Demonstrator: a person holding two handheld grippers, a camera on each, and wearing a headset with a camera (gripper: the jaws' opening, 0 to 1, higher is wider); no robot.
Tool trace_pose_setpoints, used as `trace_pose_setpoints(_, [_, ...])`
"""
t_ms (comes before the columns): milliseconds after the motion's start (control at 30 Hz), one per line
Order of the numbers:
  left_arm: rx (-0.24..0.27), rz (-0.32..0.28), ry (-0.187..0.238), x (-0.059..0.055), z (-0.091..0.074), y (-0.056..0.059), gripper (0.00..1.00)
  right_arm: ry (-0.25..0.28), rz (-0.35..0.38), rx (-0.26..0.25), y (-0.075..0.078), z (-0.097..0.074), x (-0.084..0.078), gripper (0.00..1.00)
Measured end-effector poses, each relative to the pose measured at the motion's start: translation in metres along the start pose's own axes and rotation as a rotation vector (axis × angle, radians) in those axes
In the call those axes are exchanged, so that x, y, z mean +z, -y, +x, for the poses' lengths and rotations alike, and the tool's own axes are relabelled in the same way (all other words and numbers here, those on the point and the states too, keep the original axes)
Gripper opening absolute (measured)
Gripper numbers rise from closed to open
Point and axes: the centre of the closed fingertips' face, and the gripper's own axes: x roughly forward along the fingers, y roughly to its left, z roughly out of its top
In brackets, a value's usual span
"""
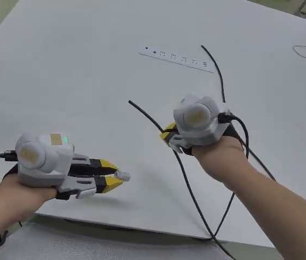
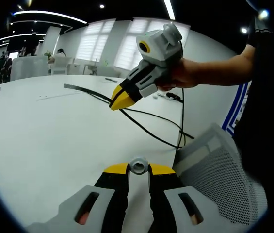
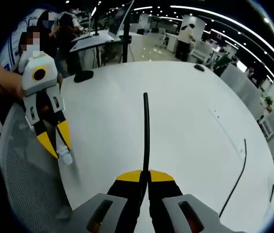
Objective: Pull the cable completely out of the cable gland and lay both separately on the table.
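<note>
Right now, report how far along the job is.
Done: the cable is out of the cable gland; its free end is bare. In hand: the left gripper pinches the gland, and the right gripper is shut on the cable. Left: lay both apart on the table.

the left gripper (image 1: 118,179) and right gripper (image 1: 166,136) have pale grey rounded housings and black jaws tipped yellow. a black lead (image 1: 241,129) trails from each. a green light (image 1: 66,142) tops the left.
</note>
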Motion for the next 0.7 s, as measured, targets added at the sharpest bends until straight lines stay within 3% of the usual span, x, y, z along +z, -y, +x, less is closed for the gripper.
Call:
trace_pose_setpoints(267, [-0.005,0.022,-0.024,-0.012,0.002,-0.010,0.15,-0.002,-0.048,0.052,-0.005,0.025,0.014,0.00])
trace_pose_setpoints(400, [-0.007,-0.001,-0.028,-0.018,0.003,-0.014,0.15,-0.020,-0.123,0.090,-0.007,0.043,0.021,0.00])
trace_pose_setpoints(700, [0.008,-0.018,-0.034,-0.032,0.005,-0.022,0.15,-0.074,-0.212,0.189,-0.032,0.077,0.013,0.00])
